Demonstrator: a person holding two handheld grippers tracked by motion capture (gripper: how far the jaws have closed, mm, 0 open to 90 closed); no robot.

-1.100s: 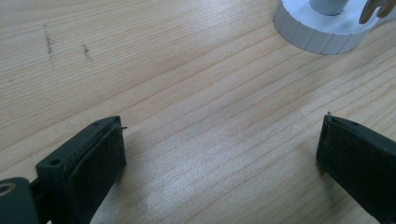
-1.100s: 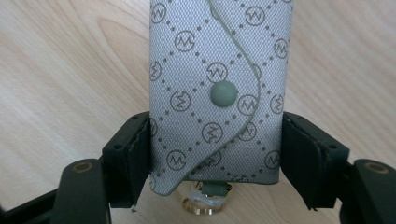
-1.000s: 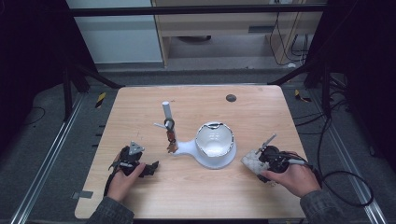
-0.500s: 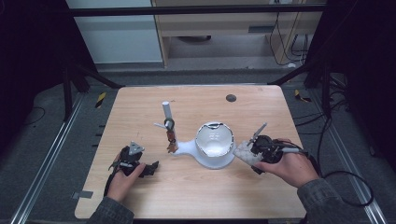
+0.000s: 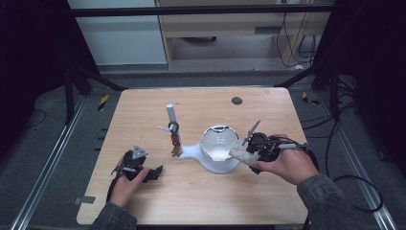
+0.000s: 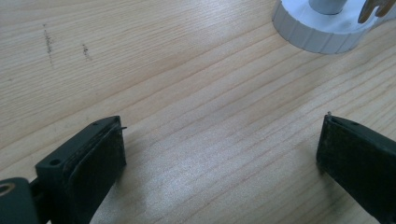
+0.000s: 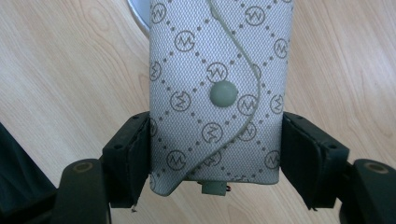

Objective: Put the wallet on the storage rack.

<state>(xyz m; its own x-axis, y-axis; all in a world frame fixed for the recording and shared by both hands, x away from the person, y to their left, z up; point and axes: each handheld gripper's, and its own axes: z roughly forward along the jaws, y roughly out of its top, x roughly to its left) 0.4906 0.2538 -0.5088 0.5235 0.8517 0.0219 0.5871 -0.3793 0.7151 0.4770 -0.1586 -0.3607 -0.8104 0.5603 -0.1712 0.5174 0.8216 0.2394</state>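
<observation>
**Wood table, pouch at the bowl rim**

Wood table carries a white stand at centre: a round bowl on a flat base, joined to a post with small things hanging from it; I cannot tell what they are.

My right gripper sits just right of the bowl, jaws clamped on both long sides of a grey patterned pouch with a snap button. Pouch long axis runs straight out from the jaws, its far end pointing left over the bowl's rim. Judgement: the bowl lies directly ahead of the pouch, so a short push along that axis would bring it over the opening.

My left gripper rests low on the table, well left of the stand, jaws wide apart, holding nothing. Right hand is clearly the nearer one.
</observation>
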